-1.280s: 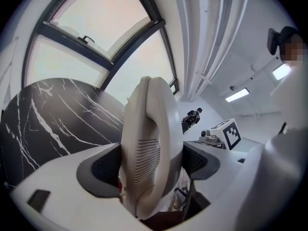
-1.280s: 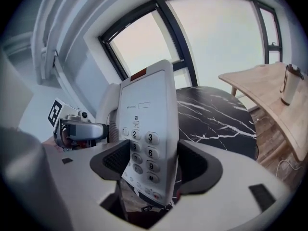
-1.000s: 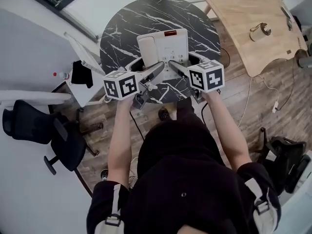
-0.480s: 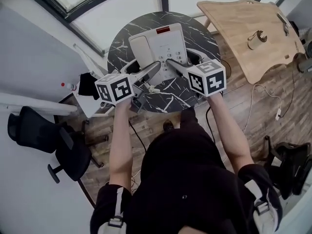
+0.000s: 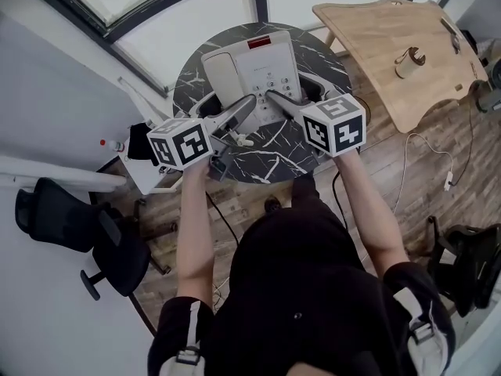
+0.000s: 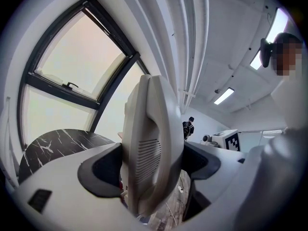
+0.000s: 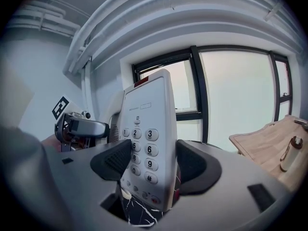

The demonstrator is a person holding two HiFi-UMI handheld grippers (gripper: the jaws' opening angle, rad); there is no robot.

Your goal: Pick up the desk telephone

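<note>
- The desk telephone (image 5: 254, 69) is sitting above the far half of the round marble table (image 5: 270, 153), held by its near edge and tilting up at the far end.
- The left gripper (image 6: 151, 165) is clamping the phone's handset (image 6: 150, 148) side, with both pads pressing on it and no gap showing.
- The right gripper (image 7: 151, 165) is biting the keypad (image 7: 142, 143) side, its jaws closed on the phone's two faces.
- Two grips side by side on one edge are probably sharing the weight and stopping twist. The left one is likely also pinning the handset in its cradle.
- Marble is showing under the near edge in the right gripper view, so that end is looking clear of the table. I cannot tell whether the far end is.
- My read is that the lift is under way. The edge-only hold is leaving the far end unsupported, so slipping is the risk.
</note>
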